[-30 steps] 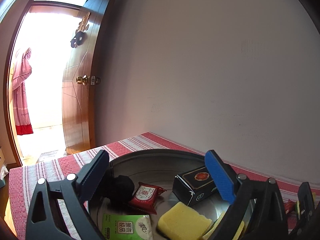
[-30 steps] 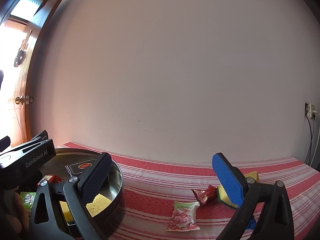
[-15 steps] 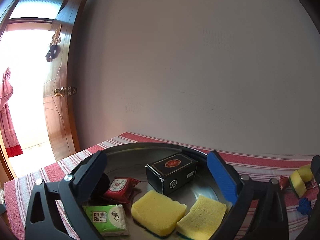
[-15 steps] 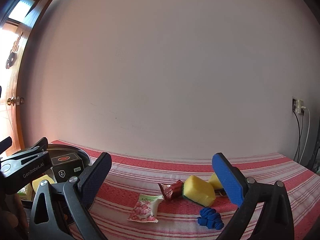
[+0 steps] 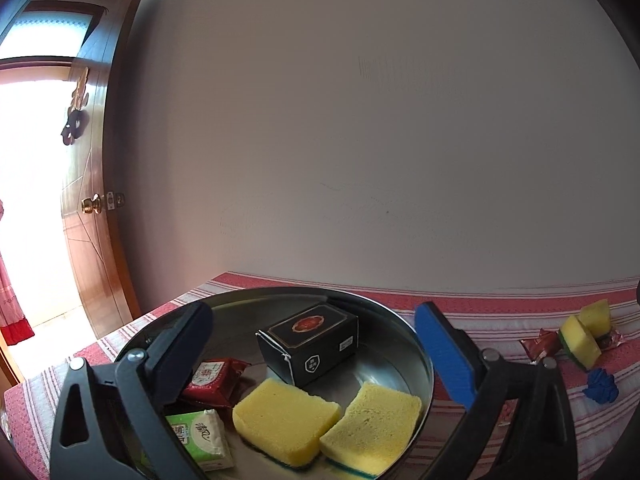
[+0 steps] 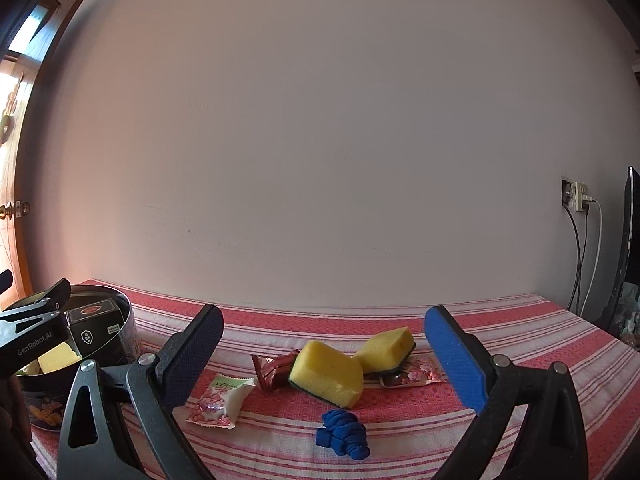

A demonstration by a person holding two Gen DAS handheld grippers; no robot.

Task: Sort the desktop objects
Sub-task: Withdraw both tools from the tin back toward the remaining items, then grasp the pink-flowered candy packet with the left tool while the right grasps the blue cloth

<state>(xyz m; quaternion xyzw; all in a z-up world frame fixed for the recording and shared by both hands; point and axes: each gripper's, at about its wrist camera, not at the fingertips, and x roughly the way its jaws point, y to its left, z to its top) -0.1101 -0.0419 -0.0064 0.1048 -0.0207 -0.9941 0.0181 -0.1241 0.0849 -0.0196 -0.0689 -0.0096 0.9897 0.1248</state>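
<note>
The right gripper (image 6: pixel 320 360) has swung away from the metal tin (image 5: pixel 420 354) toward the nearer sponge (image 6: pixel 326 372). Both it and the left gripper (image 5: pixel 312 354), above the tin, are spread wide, gripping nothing.

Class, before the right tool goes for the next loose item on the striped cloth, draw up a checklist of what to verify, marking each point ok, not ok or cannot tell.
1. Right tool open, nothing between its jaws: ok.
2. Left tool open and empty over the tin: ok.
3. Near yellow sponge in front of the right tool, not covered: ok.
4. Room left in the tin: ok; bare metal shows beside the black box and the two sponges inside.
5. All loose items sorted: not ok; two sponges, wrapped snacks and the blue toy lie on the cloth.
6. Far sponge clear of the packet beneath it: cannot tell.
</note>
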